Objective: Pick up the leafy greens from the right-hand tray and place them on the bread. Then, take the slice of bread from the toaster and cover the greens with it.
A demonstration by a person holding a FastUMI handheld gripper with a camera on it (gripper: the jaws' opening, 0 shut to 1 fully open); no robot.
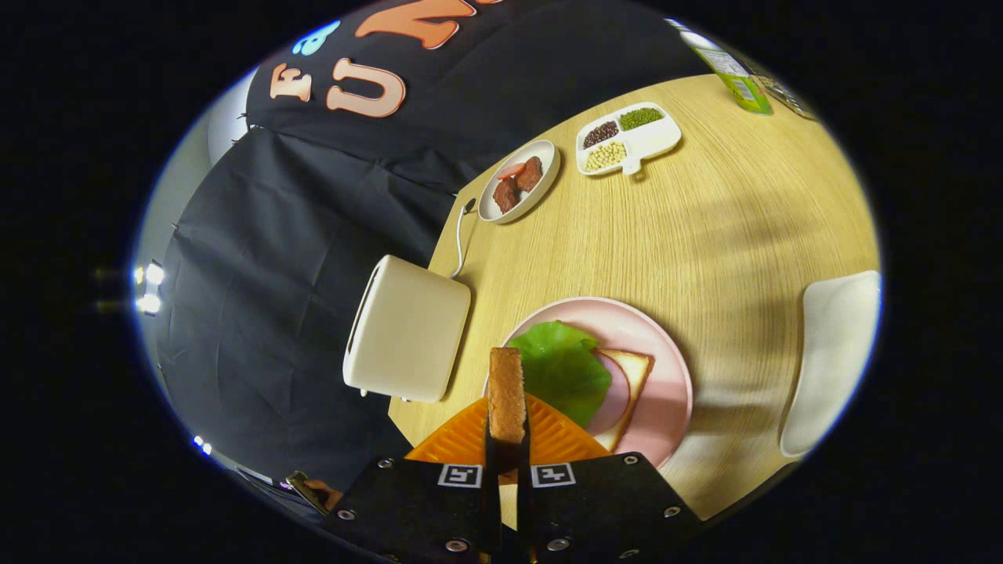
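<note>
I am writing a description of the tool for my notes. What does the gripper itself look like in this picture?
The gripper has two flat, dark plates side by side, each a wedge that widens toward the camera. Round silver screws sit along their edges. Each plate carries a small square black-and-white marker near the inner front corner. Two narrow fingers run forward from the middle.

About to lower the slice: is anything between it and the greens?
Nothing visible. The gripper is shut on the bread slice, held on edge just beside the greens, which lie uncovered on the pink plate.
</note>
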